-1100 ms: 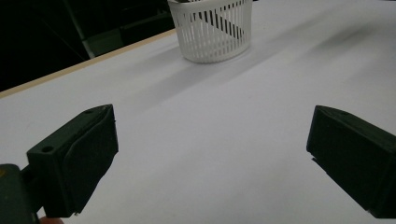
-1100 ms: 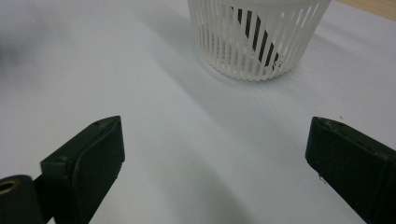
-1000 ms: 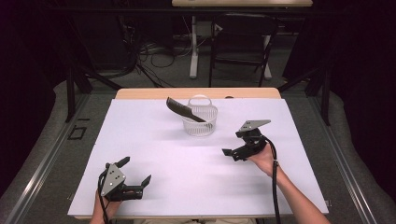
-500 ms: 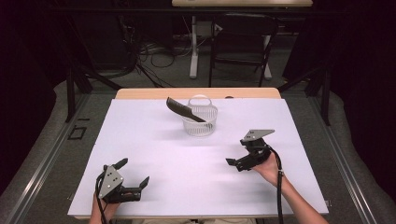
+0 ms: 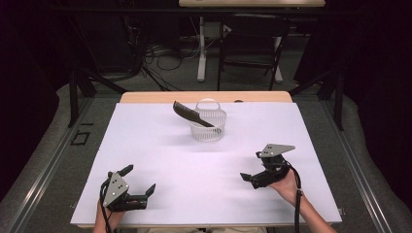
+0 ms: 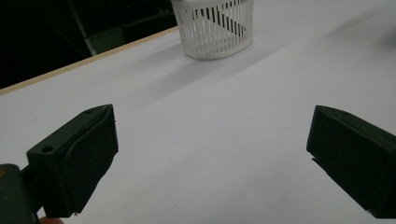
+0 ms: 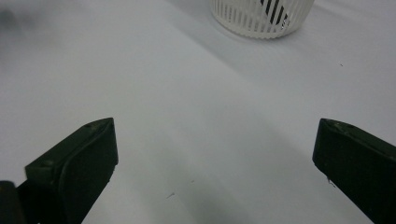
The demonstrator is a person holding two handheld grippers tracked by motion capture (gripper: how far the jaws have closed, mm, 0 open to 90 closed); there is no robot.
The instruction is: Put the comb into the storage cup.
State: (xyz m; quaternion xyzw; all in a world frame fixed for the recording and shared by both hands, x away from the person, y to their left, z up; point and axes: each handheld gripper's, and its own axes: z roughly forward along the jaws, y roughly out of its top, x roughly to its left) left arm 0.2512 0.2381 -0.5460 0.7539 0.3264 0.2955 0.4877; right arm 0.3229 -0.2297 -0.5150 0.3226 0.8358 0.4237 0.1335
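A white slatted basket (image 5: pixel 209 127) stands on the white table sheet (image 5: pixel 160 145) toward the back middle. A dark comb (image 5: pixel 192 114) leans in it, its upper end sticking out to the left over the rim. My left gripper (image 5: pixel 140 178) rests near the front left edge, open and holding nothing. My right gripper (image 5: pixel 251 166) is at the front right, open, nothing between its jaws. The left gripper view shows my left gripper (image 6: pixel 210 154) spread wide, with the basket (image 6: pixel 215 25) far ahead. Beyond my right gripper (image 7: pixel 212 163), the basket (image 7: pixel 261 16) shows the comb (image 7: pixel 273 7) through its slats.
The sheet covers a wooden table whose bare back edge (image 5: pixel 204 97) shows behind the basket. Beyond the table are a chair (image 5: pixel 250 53), a table leg and floor cables (image 5: pixel 155 63) in a dark room.
Both grippers have drawn back toward the near edge of the table; the right one has also shifted slightly right. Both stayed open. Basket and comb have not moved.
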